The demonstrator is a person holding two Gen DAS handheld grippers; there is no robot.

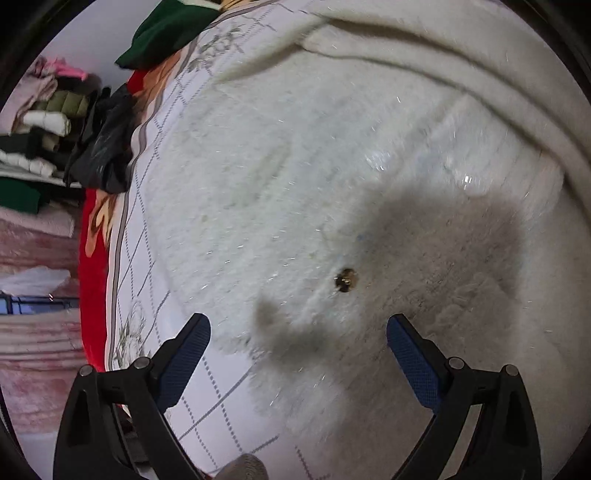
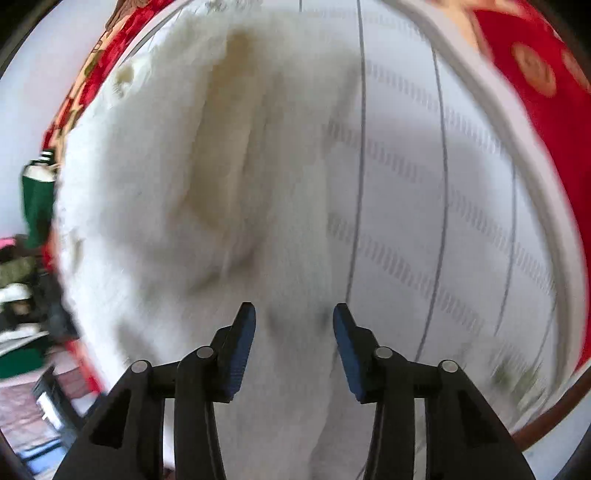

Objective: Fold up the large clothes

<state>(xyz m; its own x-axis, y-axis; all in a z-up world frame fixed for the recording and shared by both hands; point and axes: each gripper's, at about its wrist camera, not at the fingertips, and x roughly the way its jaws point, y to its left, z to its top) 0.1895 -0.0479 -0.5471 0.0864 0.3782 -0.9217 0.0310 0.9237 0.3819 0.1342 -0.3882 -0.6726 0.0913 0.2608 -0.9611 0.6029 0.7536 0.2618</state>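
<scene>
A large white fluffy garment (image 1: 295,166) lies spread on a bed; a small gold button (image 1: 346,279) sits on it. My left gripper (image 1: 298,328) is wide open and empty, hovering just above the garment near its lower edge, with the button between and ahead of the fingers. In the right wrist view the same white garment (image 2: 207,184) fills the left and middle. My right gripper (image 2: 294,317) is open and empty, hovering over a narrow part of the garment near its right edge. That view is blurred.
The bed has a white sheet with grey grid lines (image 2: 443,184) and a red patterned blanket (image 2: 535,74) at its edge. A dark green garment (image 1: 166,33) lies at the bed's far corner. Stacked folded clothes (image 1: 44,122) sit beside the bed.
</scene>
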